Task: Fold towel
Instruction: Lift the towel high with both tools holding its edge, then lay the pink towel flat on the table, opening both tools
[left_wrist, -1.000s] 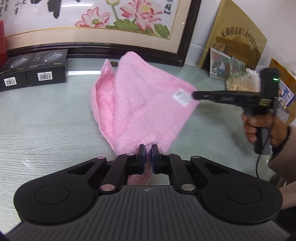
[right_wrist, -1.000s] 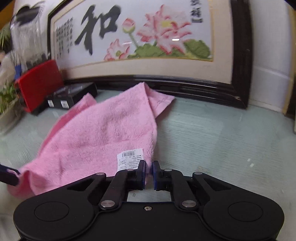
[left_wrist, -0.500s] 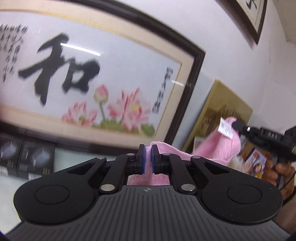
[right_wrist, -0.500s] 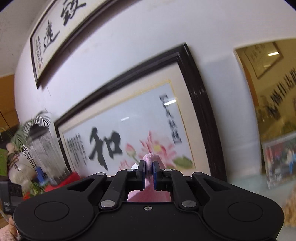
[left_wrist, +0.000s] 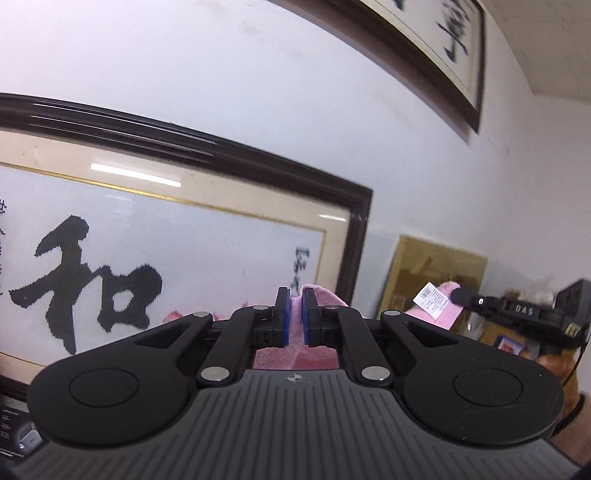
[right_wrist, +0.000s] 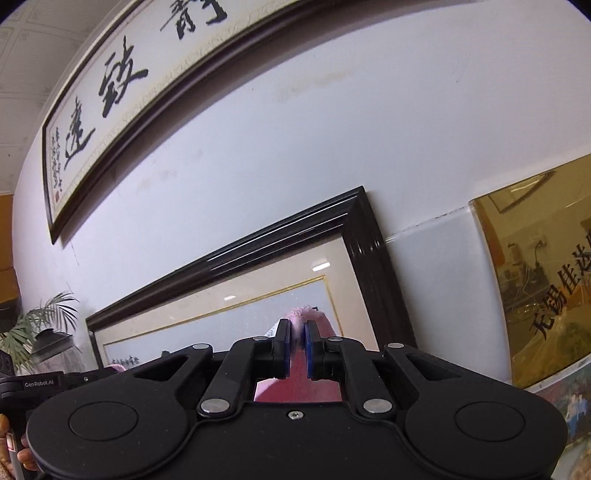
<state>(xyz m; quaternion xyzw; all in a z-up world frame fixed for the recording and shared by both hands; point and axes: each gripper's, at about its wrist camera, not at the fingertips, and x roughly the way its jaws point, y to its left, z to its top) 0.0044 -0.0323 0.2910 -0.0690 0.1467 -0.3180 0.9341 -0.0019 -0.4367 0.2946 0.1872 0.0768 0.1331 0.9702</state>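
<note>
- The pink towel (left_wrist: 294, 310) hangs mostly hidden below both claws, lifted before the framed painting (left_wrist: 207, 236).
- The left claw (left_wrist: 294, 317) clenches one corner.
- The right claw (right_wrist: 296, 345) grips the tagged corner; its white label (left_wrist: 431, 300) shows.

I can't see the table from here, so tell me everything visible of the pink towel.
The pink terry towel looks soft and fluffy. One part is pinched in the shut left gripper, another in the shut right gripper. A white printed label hangs by the right gripper's tip. The rest of the towel is hidden below both gripper bodies.
</note>
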